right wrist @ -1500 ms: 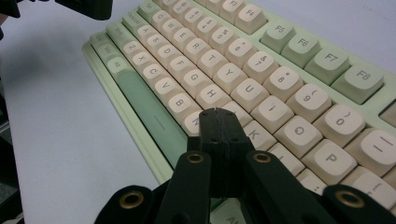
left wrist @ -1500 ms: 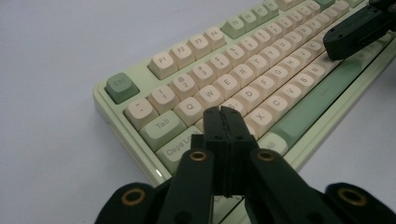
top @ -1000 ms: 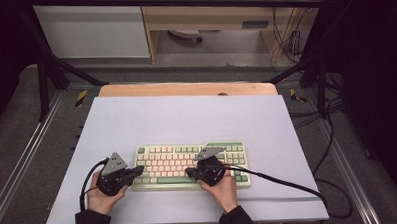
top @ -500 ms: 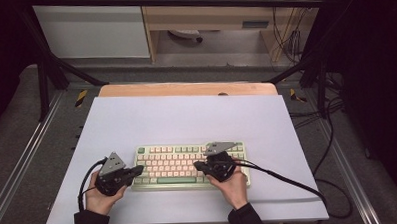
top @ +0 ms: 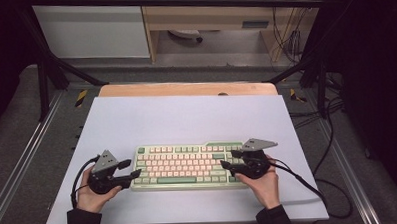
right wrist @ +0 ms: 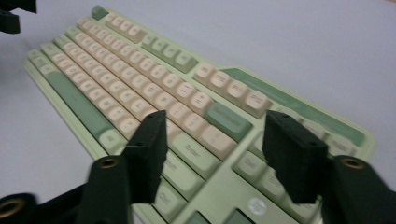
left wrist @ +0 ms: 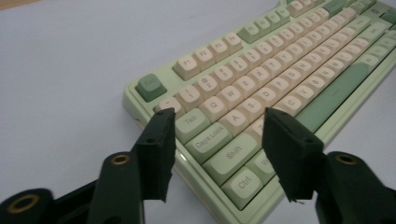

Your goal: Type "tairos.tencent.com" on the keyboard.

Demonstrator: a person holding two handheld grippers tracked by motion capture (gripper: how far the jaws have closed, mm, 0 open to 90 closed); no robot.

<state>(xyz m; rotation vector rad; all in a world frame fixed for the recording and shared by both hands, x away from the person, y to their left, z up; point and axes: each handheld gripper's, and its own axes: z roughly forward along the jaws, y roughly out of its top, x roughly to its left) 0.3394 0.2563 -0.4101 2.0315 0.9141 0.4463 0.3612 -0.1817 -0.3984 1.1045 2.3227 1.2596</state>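
Green-and-cream keyboard (top: 182, 166) lies flat near the front edge of the pale table (top: 186, 117), flanked by the left gripper (top: 133, 169) and right gripper (top: 226, 164), both with jaws spread apart over its ends, gripping nothing yet, so lifting remains undone.

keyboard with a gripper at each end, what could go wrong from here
1. Both grippers, left and right, are open with their jaws over the keys of the green and cream keyboard, not its frame. Closing might pinch or pop keycaps such as Caps Lock.
2. The keyboard lies flat on the smooth pale mat, so an uneven push from one end could slide or twist it.
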